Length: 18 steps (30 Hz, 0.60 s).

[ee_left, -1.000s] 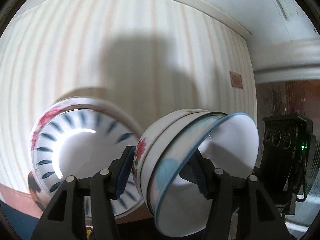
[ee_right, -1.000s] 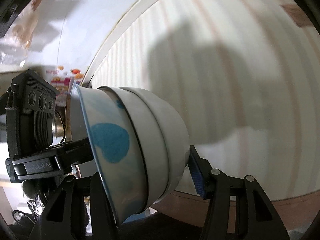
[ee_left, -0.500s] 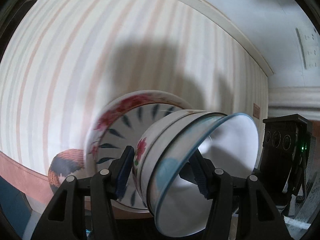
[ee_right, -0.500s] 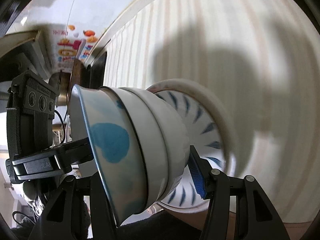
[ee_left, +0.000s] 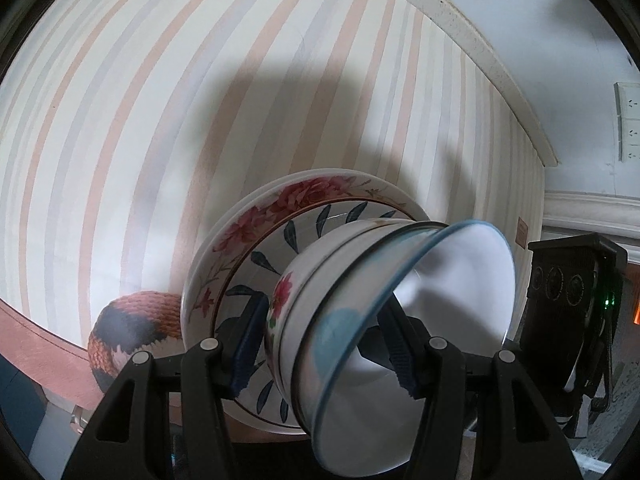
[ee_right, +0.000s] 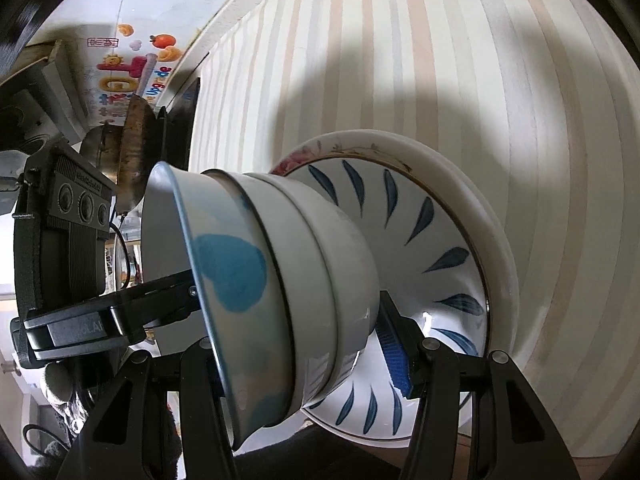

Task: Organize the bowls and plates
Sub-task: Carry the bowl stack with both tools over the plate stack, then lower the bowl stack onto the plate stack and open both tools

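Observation:
A nested stack of bowls (ee_left: pixel 360 308), the top one blue-rimmed with a blue heart, is held between both grippers. My left gripper (ee_left: pixel 324 344) is shut on one side of its wall, my right gripper (ee_right: pixel 296 340) on the opposite side (ee_right: pixel 280 280). The stack hangs tilted just over a blue-leaf plate (ee_right: pixel 432 264) that lies in a rose-patterned plate (ee_left: pixel 280 204) on the striped tablecloth. The stack's base is close to the plates; contact cannot be told.
A woven orange and black coaster (ee_left: pixel 128 328) lies beside the plates near the table's edge (ee_left: pixel 36 344). A pan and a pot (ee_right: pixel 128 148) stand at the far end by a colourful carton (ee_right: pixel 128 64). The striped tablecloth (ee_right: pixel 440 80) spreads beyond.
Both grippers have carried the bowl stack toward the plates and lowered it. The plates have come under and behind the stack, and the views have steadied.

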### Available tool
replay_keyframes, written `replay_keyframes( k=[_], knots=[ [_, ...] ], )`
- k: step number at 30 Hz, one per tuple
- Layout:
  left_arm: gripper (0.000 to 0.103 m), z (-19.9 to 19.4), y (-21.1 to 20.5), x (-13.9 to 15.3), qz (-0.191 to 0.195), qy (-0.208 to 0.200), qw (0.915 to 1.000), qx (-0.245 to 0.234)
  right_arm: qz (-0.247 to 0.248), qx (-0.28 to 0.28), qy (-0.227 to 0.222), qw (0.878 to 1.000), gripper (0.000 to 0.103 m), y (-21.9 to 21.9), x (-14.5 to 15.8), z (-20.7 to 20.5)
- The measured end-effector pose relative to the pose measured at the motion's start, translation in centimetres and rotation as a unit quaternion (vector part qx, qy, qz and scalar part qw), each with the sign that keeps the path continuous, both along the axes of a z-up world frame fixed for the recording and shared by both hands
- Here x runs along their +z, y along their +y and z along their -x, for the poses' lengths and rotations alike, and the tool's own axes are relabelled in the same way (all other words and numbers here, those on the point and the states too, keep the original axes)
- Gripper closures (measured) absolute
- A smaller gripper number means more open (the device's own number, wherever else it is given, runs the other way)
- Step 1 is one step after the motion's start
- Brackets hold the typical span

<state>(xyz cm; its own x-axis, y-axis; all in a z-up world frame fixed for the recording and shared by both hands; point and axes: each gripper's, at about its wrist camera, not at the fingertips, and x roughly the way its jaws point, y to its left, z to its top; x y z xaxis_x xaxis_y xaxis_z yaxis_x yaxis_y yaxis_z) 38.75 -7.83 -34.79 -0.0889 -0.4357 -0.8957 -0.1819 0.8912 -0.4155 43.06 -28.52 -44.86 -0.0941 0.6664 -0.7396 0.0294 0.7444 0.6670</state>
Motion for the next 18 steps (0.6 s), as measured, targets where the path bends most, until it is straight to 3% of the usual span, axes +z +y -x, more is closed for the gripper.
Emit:
replay_keyframes(
  k=[18],
  knots=[
    [0.049,0.4,-0.7,-0.4,-0.015,-0.008,0.9997,-0.016,0.025,-0.003,0.004,1.0,0.047,1.3,0.0,-0.6]
  ],
)
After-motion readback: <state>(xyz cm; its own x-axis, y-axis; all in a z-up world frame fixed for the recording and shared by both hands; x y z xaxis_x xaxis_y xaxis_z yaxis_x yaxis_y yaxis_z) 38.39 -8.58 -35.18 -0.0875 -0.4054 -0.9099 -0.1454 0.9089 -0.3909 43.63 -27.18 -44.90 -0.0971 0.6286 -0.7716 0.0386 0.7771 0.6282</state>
